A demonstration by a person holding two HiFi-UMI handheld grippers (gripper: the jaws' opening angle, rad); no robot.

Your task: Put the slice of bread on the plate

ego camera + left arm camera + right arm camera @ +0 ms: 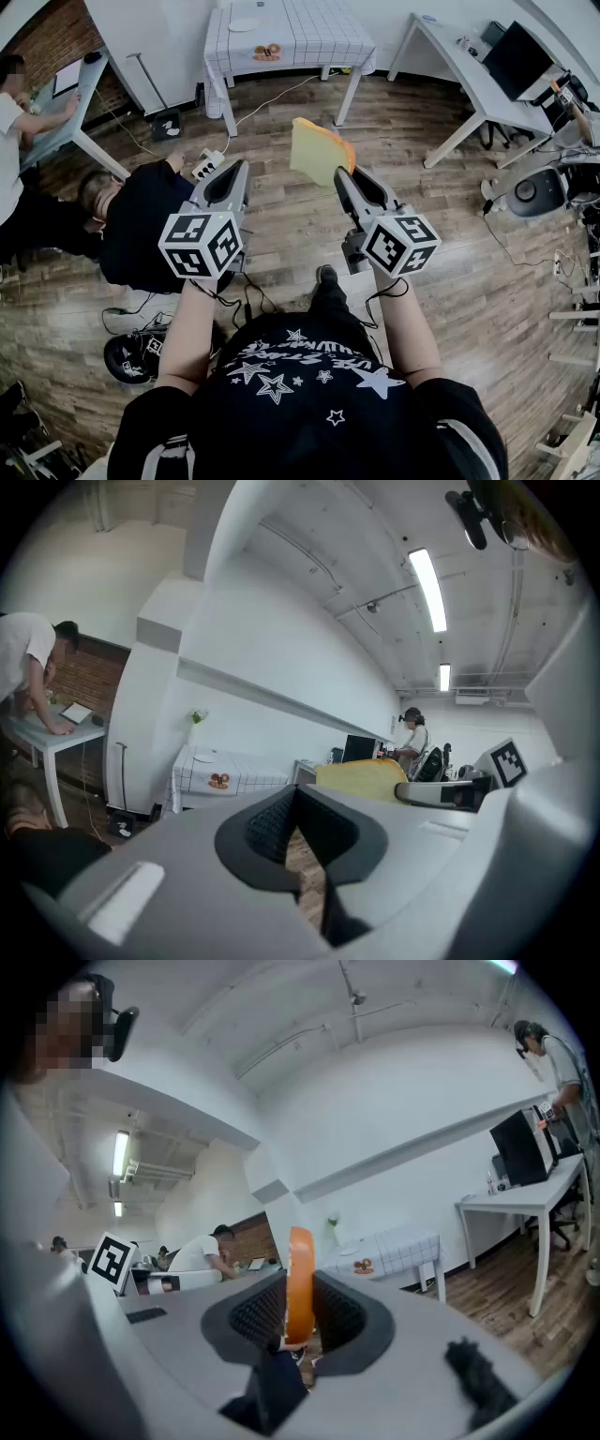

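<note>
A slice of bread [319, 150], pale yellow with an orange crust, stands on edge in the air, and my right gripper [345, 173] is shut on its lower edge. In the right gripper view the slice [300, 1283] sits upright between the pads. From the left gripper view the bread [361, 778] shows off to the right. My left gripper [241, 167] is held level beside the right one, its jaws a narrow slit apart with nothing between them [305, 855]. A white plate [244, 25] lies on the checked-cloth table [309, 37] far ahead across the room.
Some pastries [267, 52] lie on that table near the plate. One person crouches on the wooden floor at left [141, 225], and another leans over a desk [56, 103]. A power strip [208, 164] and cables lie ahead. A desk with a monitor [516, 56] stands right.
</note>
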